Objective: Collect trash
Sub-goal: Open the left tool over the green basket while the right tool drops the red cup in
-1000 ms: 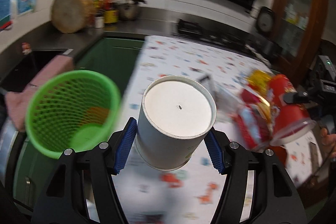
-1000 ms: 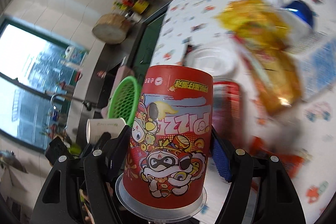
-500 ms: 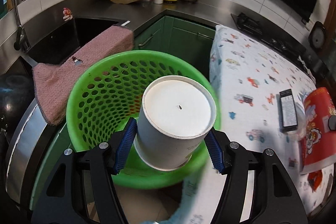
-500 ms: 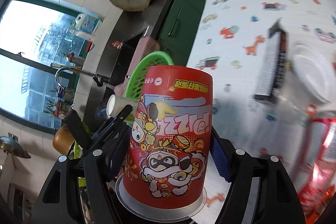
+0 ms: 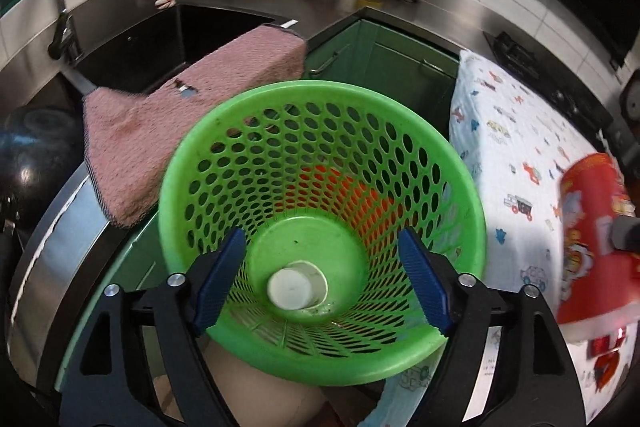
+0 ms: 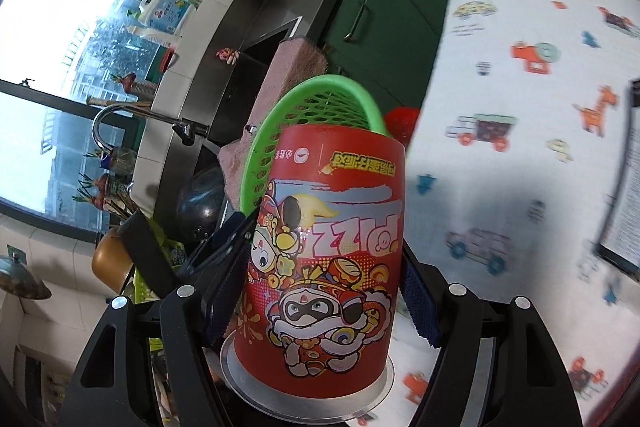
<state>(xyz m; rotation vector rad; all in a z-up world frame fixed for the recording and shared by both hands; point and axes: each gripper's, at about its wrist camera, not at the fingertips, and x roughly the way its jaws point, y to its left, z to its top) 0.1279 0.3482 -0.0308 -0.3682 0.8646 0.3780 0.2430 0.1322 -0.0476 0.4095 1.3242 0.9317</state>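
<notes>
Through my left wrist camera, my left gripper (image 5: 322, 277) hangs spread wide and empty above the green basket (image 5: 192, 163). A white paper cup (image 5: 297, 290) lies on the basket's floor. A pink towel (image 5: 172, 115) drapes to the far left.

Through my right wrist camera, my right gripper (image 6: 320, 291) clamps the red snack cup (image 6: 324, 263), upside down, with the basket (image 6: 280, 115) just beyond it.

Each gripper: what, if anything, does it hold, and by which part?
Left gripper: nothing. Right gripper: red snack cup, gripped by its side walls.
</notes>
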